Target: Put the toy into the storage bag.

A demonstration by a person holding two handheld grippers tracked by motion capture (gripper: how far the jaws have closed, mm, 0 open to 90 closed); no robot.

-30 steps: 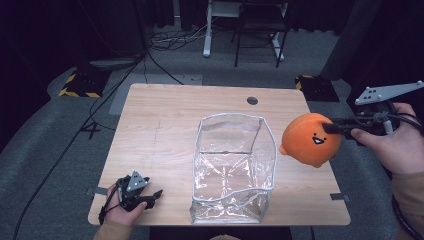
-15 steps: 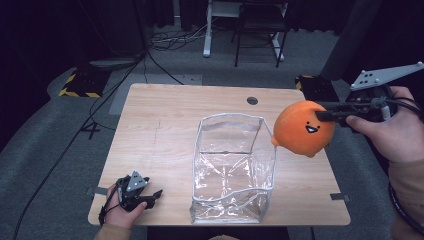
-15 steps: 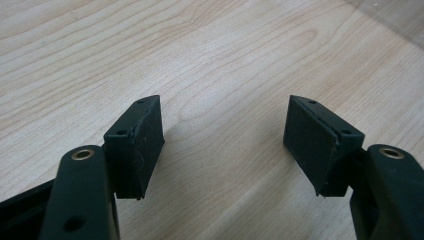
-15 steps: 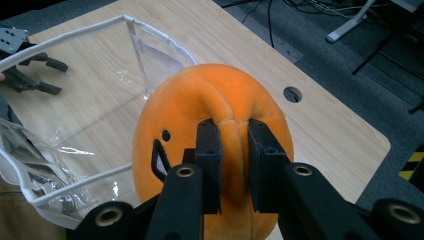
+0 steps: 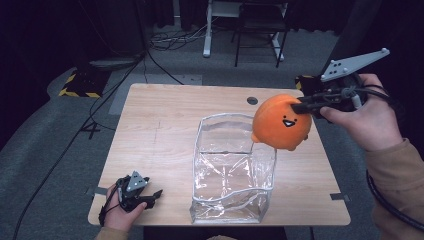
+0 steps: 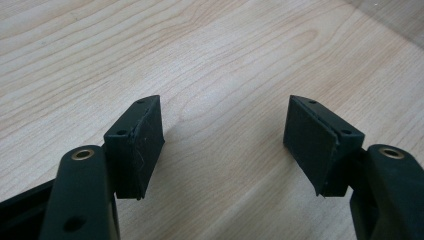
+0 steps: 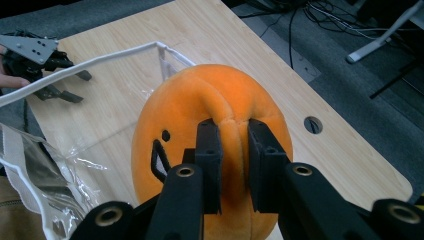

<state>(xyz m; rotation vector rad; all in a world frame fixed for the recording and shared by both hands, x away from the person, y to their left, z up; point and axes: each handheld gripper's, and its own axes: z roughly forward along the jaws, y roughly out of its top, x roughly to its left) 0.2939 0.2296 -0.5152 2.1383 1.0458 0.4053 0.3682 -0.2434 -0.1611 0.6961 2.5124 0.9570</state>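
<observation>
We saw a wooden table (image 5: 165, 130) with a clear plastic bag (image 5: 232, 175) standing on it, its top open. We use the bag as our landmark. Above the bag's far right corner hung a round orange plush toy (image 5: 281, 122) with a little smiling face, up in the air and off the table. Our right gripper (image 5: 304, 105) came at the toy from the right, away from the bag, and its two black jaws squeezed a fold of the soft orange fur between them, so the toy sat right at the jaw tips. Our left gripper (image 5: 156, 196) rested low on the table, well to the left of the bag, with its jaws wide apart and only bare wood between them.
</observation>
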